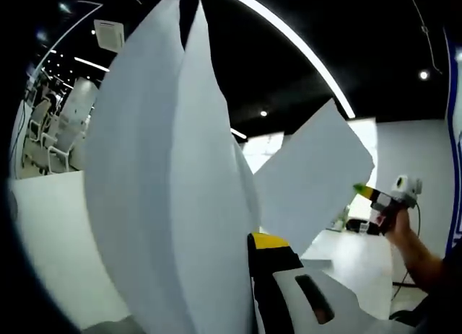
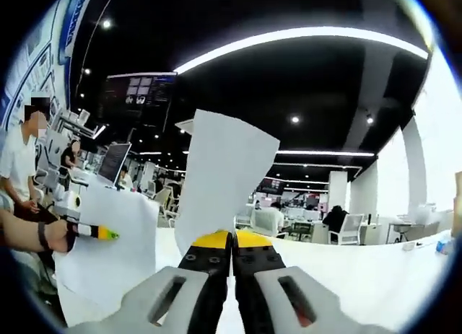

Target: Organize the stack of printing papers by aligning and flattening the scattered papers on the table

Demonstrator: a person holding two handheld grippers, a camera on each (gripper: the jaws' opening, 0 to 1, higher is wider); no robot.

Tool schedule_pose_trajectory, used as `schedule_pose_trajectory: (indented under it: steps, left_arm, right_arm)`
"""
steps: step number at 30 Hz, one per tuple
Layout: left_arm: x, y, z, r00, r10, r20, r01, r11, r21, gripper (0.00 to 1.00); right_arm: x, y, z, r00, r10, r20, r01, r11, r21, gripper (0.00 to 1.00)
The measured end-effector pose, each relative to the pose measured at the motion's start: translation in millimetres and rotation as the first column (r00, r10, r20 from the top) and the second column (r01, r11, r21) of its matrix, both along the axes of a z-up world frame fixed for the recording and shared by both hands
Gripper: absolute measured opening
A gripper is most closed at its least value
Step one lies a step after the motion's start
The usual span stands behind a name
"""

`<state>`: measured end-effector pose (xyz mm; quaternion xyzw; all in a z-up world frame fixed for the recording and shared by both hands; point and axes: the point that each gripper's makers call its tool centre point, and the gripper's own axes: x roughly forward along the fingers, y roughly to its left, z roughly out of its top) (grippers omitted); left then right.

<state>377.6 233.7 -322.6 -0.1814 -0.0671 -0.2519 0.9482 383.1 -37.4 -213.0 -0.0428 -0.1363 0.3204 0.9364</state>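
Two sheets of paper are up in the air, one in each of my tools. My right tool (image 2: 232,242) is clenched on the lower edge of one sheet (image 2: 224,175), which stands upright and bows a little. My left tool (image 1: 268,242) sits against a sheet (image 1: 173,182) curling close over the lens; I judge it gripped, though its jaws are mostly hidden. Paper this thin is light, floppy and easily creased, so I would hold near an edge and let it hang straight. Farther off, the white surface (image 2: 375,276) spreads below, then chairs (image 1: 54,135) and a ceiling light strip (image 2: 303,37).
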Motion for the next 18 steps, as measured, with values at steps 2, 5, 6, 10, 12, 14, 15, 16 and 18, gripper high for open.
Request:
schedule_pose_trajectory:
  steps: [2,5,6,10,12,14,15,16,18]
  left_arm:
    - [0.0,0,0.0,1.0,0.0,0.0,0.0,1.0,-0.001,0.06]
    - [0.1,0,0.1,1.0,0.0,0.001,0.0,1.0,-0.002,0.06]
    - [0.3,0,0.0,1.0,0.0,0.001,0.0,1.0,-0.002,0.06]
    - [0.4,0,-0.2,1.0,0.0,0.001,0.0,1.0,-0.001,0.06]
    - [0.4,-1,-0.3,1.0,-0.001,0.001,0.001,1.0,-0.001,0.06]
    - [0.7,-1,-0.4,1.0,-0.001,0.0,0.001,1.0,-0.001,0.06]
    - [0.7,-1,-0.4,1.0,-0.001,0.0,0.001,1.0,0.0,0.06]
    - [0.6,-1,-0.4,1.0,-0.001,0.0,0.001,1.0,0.0,0.06]
    - [0.6,-1,-0.4,1.0,-0.001,0.0,0.001,1.0,0.0,0.06]
  right_arm:
    - [0,0,2.1,1.0,0.012,-0.015,-0.012,1.0,0.017,0.0]
    - [0,-3,7.5,0.999,0.024,-0.031,-0.022,0.999,0.046,0.0]
    - [-1,-2,7.2,0.999,0.024,-0.036,-0.022,0.998,0.056,0.0]
    - [-4,-3,12.2,0.998,0.038,-0.053,-0.033,0.996,0.079,0.0]
    - [-6,-3,15.5,0.997,0.045,-0.057,-0.04,0.995,0.086,0.0]
    - [-8,-3,18.9,0.996,0.056,-0.067,-0.05,0.995,0.09,0.0]
    - [-9,-4,20.8,0.996,0.058,-0.067,-0.052,0.994,0.095,0.0]
    - [-10,-4,21.5,0.996,0.059,-0.066,-0.053,0.994,0.096,0.0]
    - [-14,-4,28.2,0.996,0.069,-0.064,-0.062,0.992,0.106,0.0]
